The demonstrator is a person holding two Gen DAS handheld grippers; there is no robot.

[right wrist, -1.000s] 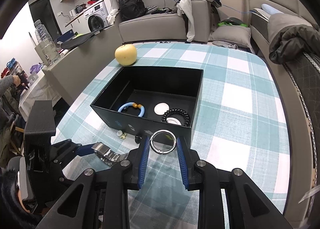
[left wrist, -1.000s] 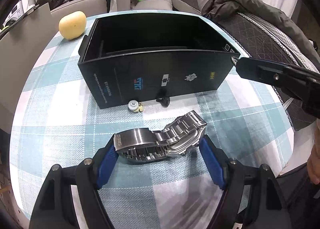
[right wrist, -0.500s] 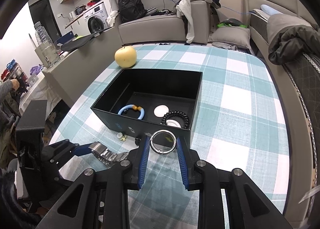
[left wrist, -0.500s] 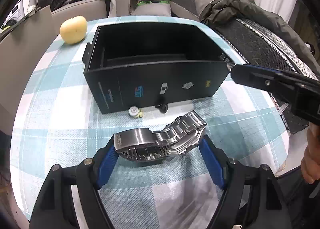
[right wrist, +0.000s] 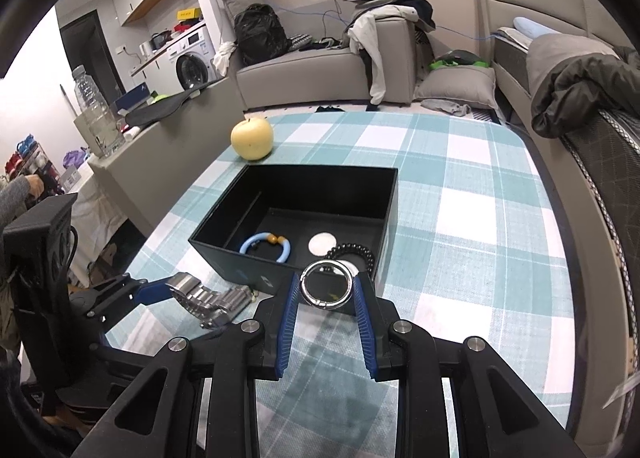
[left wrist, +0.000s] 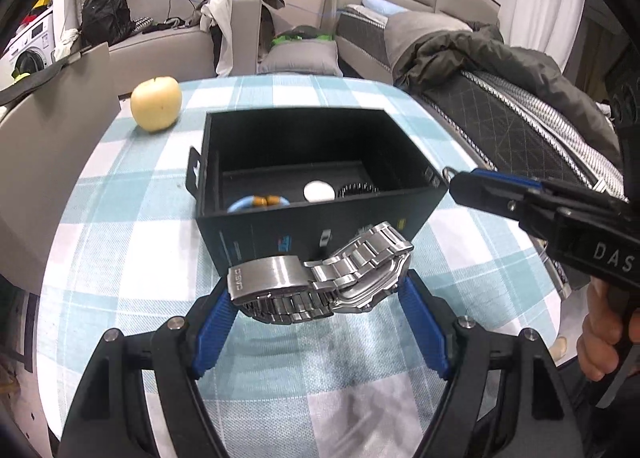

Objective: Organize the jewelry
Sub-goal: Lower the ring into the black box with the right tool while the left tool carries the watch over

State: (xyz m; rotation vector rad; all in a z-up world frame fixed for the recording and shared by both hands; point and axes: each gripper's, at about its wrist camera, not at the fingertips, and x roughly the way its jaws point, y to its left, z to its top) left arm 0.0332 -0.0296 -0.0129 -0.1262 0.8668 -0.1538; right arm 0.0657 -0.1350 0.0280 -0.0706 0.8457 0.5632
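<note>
While left jaws clamp watch before box rim, right jaws grip ring, tablecloth open rightward

box on table, apple behind, bracelets inside

Your left wrist camera looks forward and down along the left gripper from close above the checked table, facing the near wall of the black box with the sofa behind. Your right wrist camera sits a little farther back and to the right, looking down over the right gripper into the same box. Both views share the box, the yellow apple and the sofa, and each catches the other gripper at its edge.
</note>
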